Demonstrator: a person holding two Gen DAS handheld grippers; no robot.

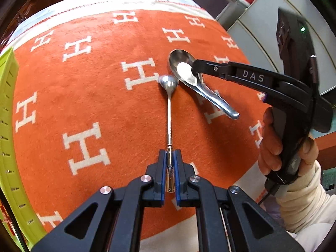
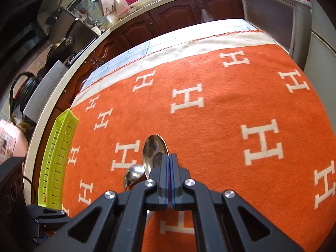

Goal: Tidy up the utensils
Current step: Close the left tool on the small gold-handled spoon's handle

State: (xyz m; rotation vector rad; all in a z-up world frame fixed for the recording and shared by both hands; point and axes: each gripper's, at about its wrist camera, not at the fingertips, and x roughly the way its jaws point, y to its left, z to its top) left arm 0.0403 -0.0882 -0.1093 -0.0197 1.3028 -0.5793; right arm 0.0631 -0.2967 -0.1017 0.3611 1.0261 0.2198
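- Left wrist view: left gripper (image 1: 170,163) pinching long thin teaspoon (image 1: 169,113) by handle end; bowl pointing away, long axis straight ahead on orange H-pattern cloth (image 1: 84,96). Stiff, light, slick metal.
- Right gripper (image 1: 194,67) clamped on soup spoon (image 1: 189,73) bowl rim; handle toward viewer.
- Right wrist view: right gripper (image 2: 170,157) pressed together on soup spoon (image 2: 154,147) rim; green tray (image 2: 58,151) at left.

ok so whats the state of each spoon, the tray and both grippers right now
slim long-handled metal spoon: flat on orange cloth, handle end clamped
wide steel soup spoon: on cloth, bowl rim pinched
lime green slotted tray: at cloth's edge, contents unseen
left gripper: shut on slim spoon
right gripper: shut on soup spoon
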